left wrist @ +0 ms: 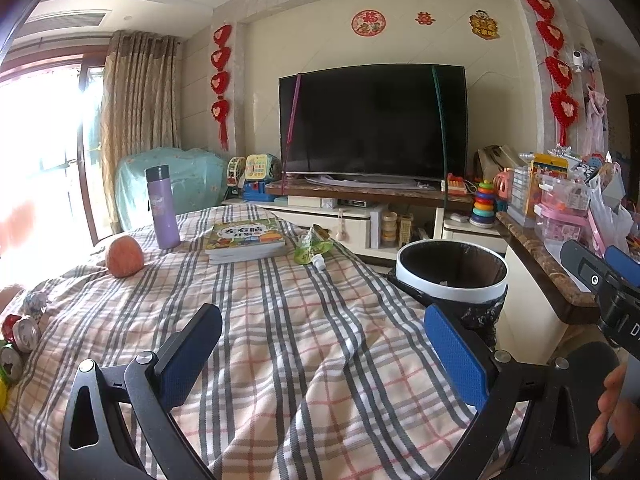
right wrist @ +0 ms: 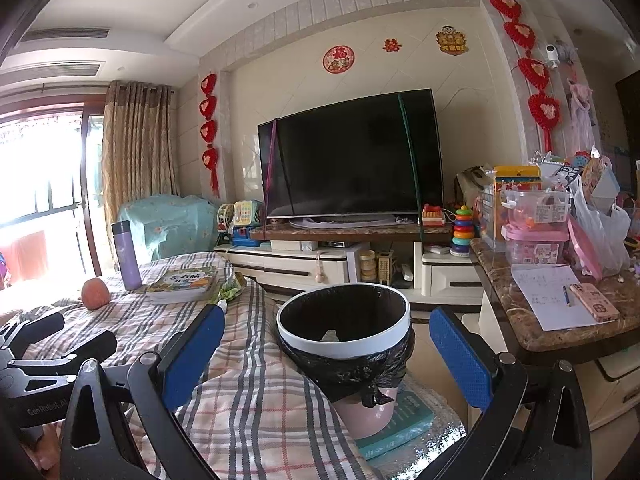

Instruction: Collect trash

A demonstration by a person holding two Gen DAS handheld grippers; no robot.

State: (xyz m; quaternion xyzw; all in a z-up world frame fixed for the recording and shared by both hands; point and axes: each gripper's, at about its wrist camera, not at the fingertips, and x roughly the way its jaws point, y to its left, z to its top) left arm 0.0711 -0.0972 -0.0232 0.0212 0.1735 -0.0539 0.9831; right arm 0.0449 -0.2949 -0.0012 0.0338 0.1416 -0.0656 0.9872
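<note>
A bin [left wrist: 452, 276] [right wrist: 344, 320] with a white rim and black liner stands just off the right edge of the plaid-covered table [left wrist: 280, 340] [right wrist: 248, 400]; a scrap lies inside it. A green squeeze pouch [left wrist: 313, 246] [right wrist: 230, 290] lies beside the book. Crushed cans [left wrist: 20, 340] and a crumpled wad [left wrist: 35, 303] sit at the table's left edge. My left gripper [left wrist: 324, 356] hovers open over the cloth, nothing between its blue pads. My right gripper [right wrist: 328, 360] is open too, its jaws framing the bin from the near side.
A purple flask [left wrist: 162, 208], an orange-red fruit [left wrist: 125, 257] and stacked books [left wrist: 246, 240] stand on the far part of the table. Beyond are a TV [left wrist: 374, 120] on a low cabinet and toys. A marble counter [right wrist: 560, 320] with a phone, paper and boxes runs along the right.
</note>
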